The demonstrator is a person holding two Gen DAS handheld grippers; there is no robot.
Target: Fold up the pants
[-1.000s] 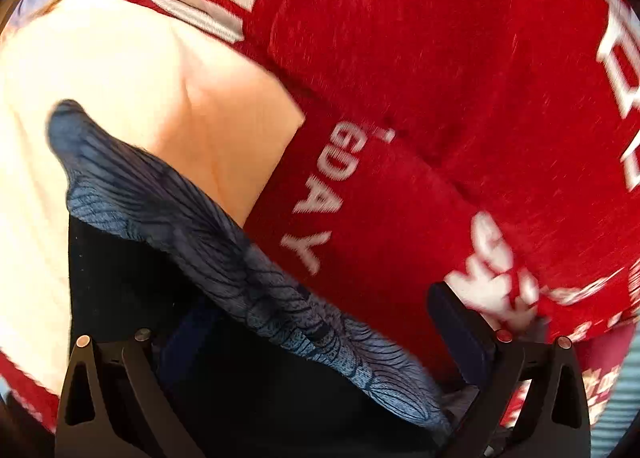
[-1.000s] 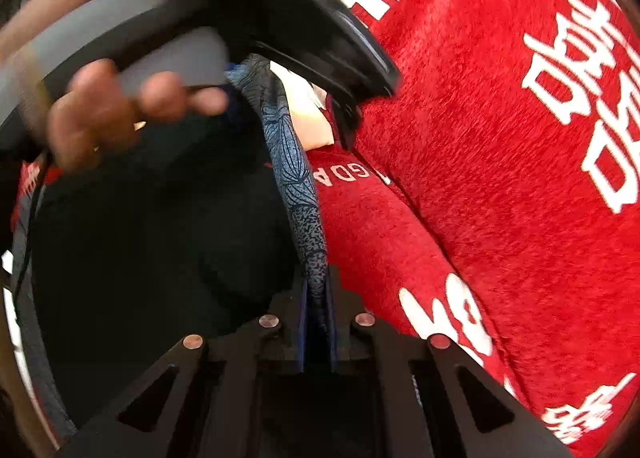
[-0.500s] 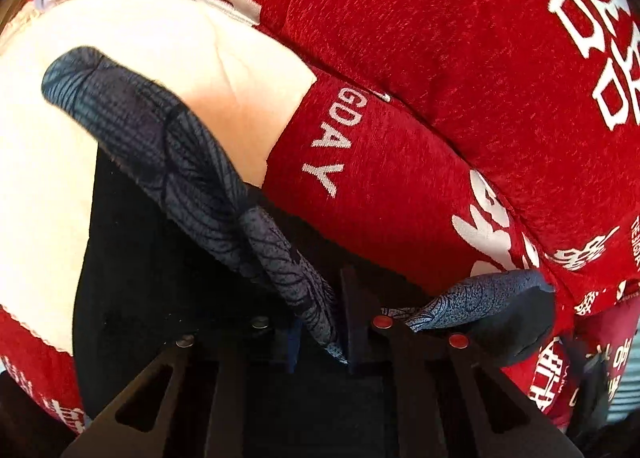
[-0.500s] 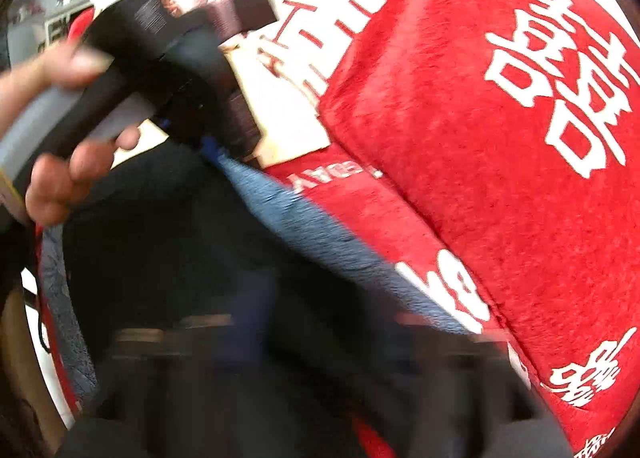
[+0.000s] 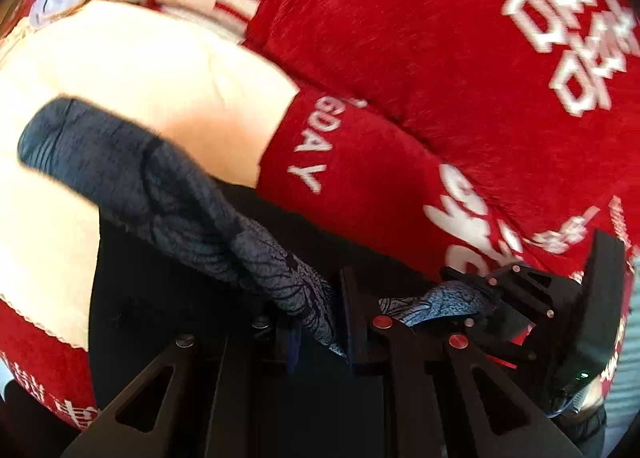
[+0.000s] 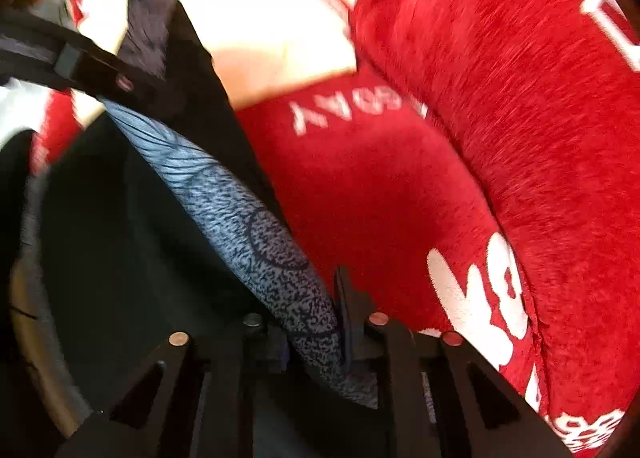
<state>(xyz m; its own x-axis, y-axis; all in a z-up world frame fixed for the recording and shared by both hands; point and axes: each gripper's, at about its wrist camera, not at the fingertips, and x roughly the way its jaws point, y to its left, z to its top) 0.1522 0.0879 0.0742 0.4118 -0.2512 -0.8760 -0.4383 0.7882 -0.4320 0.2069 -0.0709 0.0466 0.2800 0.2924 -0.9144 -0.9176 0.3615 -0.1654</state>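
pants [image 5: 168, 197] | edge band clamped in left hand-held gripper [image 5: 320, 322] | right hand-held gripper [image 6: 316, 322] closing on it

**Black tongs with round rivets**

The left tongs [image 5: 318, 328] are matte black, with flat angular arms cut by triangular openings. Round rivets sit near the finger bases: dull silver toward one side, red on the other. The right tongs [image 6: 316, 332] share that build: black arms, triangular cut-outs, copper-toned and red rivets.
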